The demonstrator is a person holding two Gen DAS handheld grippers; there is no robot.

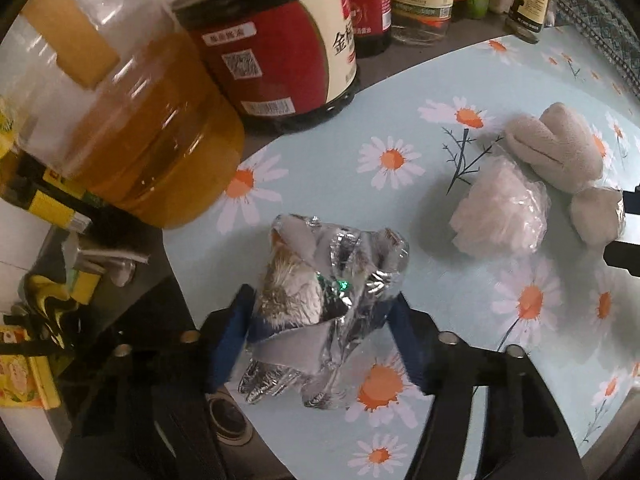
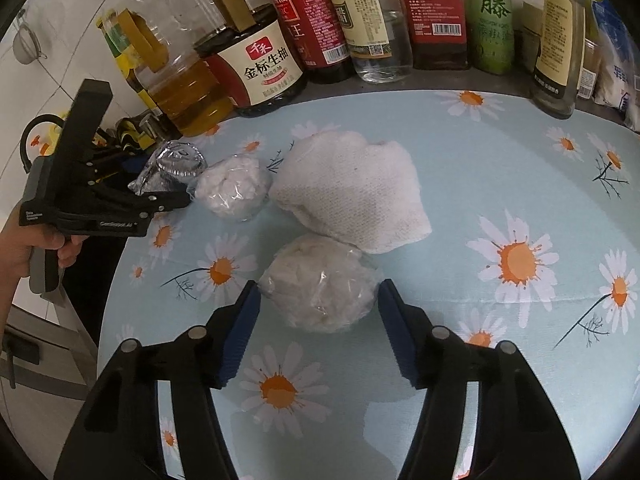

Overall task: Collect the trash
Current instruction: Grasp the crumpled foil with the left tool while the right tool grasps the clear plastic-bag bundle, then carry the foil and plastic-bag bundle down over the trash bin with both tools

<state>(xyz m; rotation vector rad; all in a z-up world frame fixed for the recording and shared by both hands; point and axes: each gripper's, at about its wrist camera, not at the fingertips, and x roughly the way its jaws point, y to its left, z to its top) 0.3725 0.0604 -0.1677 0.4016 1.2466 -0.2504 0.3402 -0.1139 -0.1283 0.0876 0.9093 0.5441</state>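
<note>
Far left, by the oil jug (image 1: 132,128) and soy sauce bottle (image 1: 276,52): left gripper (image 1: 320,320) clamped on a crumpled foil wrapper (image 1: 332,292), blue pads pressing both flanks. Next over on the daisy tablecloth (image 2: 500,160), a small plastic-wrapped wad (image 2: 234,188), then a crumpled paper towel (image 2: 352,192). Nearest (below the towel): right gripper (image 2: 318,300) half-narrowed around a plastic-wrapped ball (image 2: 320,292), pads at its sides; contact hard to tell.
</note>
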